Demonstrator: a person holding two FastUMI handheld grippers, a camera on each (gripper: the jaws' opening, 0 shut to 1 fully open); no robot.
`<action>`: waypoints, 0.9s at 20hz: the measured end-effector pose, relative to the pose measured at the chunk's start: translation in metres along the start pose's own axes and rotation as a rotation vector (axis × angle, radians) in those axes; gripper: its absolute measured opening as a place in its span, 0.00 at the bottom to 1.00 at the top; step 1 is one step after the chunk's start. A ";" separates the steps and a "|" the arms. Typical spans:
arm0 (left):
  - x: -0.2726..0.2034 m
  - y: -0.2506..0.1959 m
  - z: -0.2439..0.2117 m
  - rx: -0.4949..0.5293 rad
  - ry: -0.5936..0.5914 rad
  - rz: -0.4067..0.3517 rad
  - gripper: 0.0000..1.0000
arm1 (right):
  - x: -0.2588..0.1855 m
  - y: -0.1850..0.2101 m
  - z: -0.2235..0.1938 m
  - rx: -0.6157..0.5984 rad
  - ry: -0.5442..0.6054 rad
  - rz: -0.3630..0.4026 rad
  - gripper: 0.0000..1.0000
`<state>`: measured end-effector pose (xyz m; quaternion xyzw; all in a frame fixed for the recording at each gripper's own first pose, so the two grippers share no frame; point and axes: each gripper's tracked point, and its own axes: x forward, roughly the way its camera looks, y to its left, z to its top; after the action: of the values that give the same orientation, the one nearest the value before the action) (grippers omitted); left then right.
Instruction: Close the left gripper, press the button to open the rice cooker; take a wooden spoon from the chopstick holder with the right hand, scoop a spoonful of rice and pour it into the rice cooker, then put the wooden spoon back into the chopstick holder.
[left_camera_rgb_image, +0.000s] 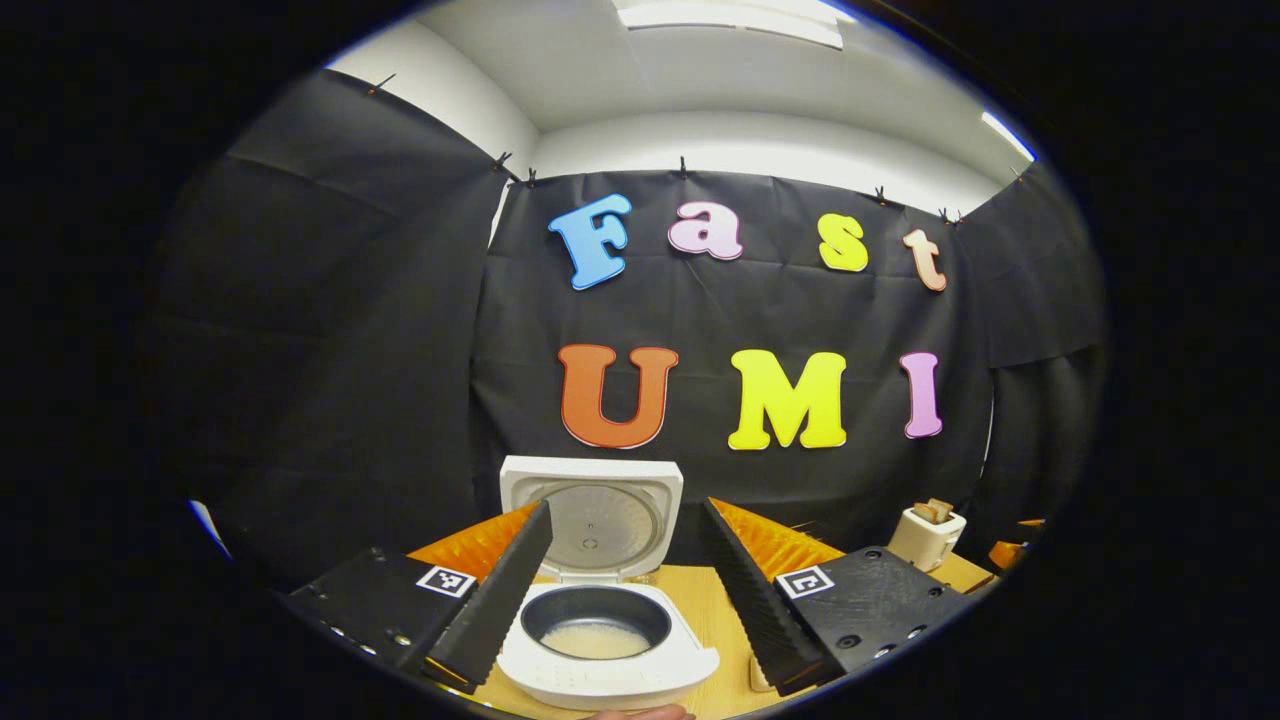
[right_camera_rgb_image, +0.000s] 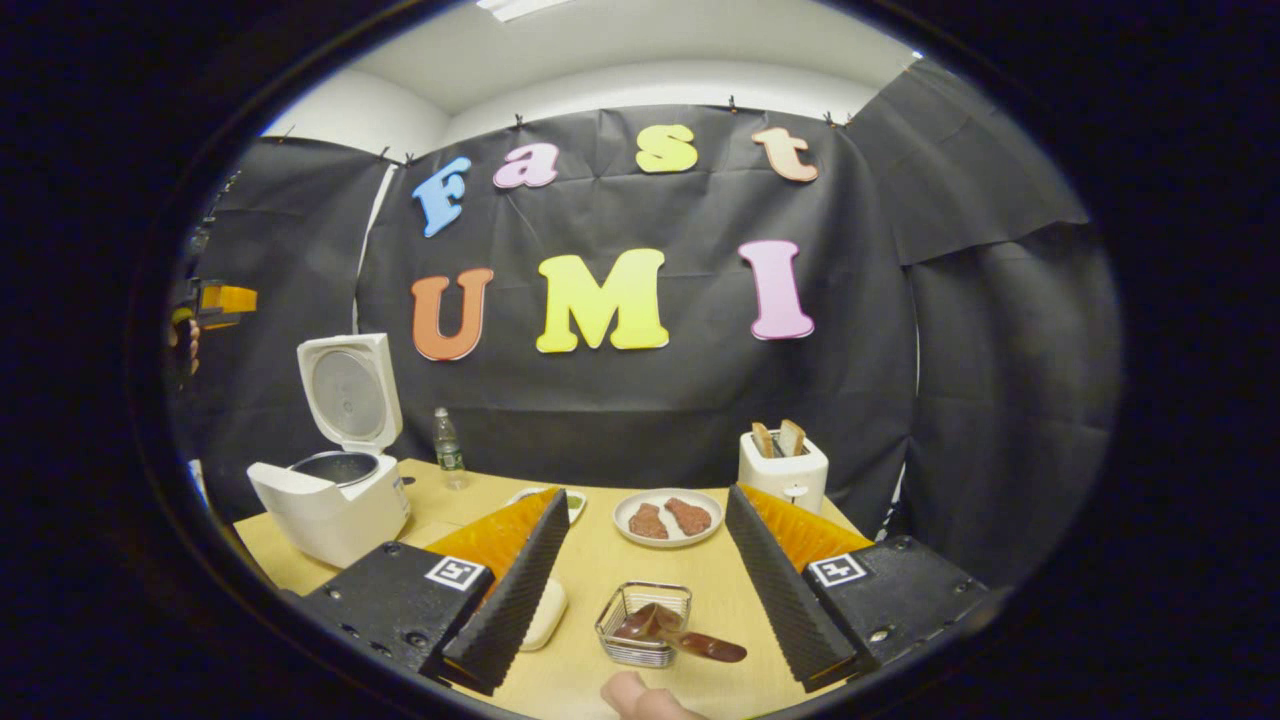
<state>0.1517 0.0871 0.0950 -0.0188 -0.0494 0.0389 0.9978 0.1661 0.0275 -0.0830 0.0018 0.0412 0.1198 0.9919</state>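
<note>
Already the rice cooker (left_camera_rgb_image: 600, 620) stands open between the spread left tool (left_camera_rgb_image: 625, 590); the spoon (right_camera_rgb_image: 680, 635) lies tilted in its wire holder (right_camera_rgb_image: 643, 625) at six o'clock beneath the spread right tool (right_camera_rgb_image: 640, 590), and could tip out.

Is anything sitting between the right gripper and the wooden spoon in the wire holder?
Nothing visible. In the right gripper view the right gripper is open, and the wooden spoon lies in the wire holder straight ahead between its fingers, over bare table. The plate sits farther back.
</note>
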 end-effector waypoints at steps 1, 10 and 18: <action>0.013 0.001 0.004 -0.002 -0.003 -0.005 0.94 | -0.002 0.001 0.000 0.008 -0.002 0.009 1.00; 0.146 0.044 -0.005 0.023 -0.018 0.034 0.94 | 0.012 0.029 -0.018 0.003 -0.014 0.112 1.00; 0.243 0.074 -0.031 0.023 0.019 0.124 0.94 | 0.035 0.050 -0.041 -0.010 -0.004 0.171 1.00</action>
<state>0.3902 0.1795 0.0845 -0.0107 -0.0382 0.1009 0.9941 0.1843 0.0841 -0.1262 0.0005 0.0384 0.2042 0.9782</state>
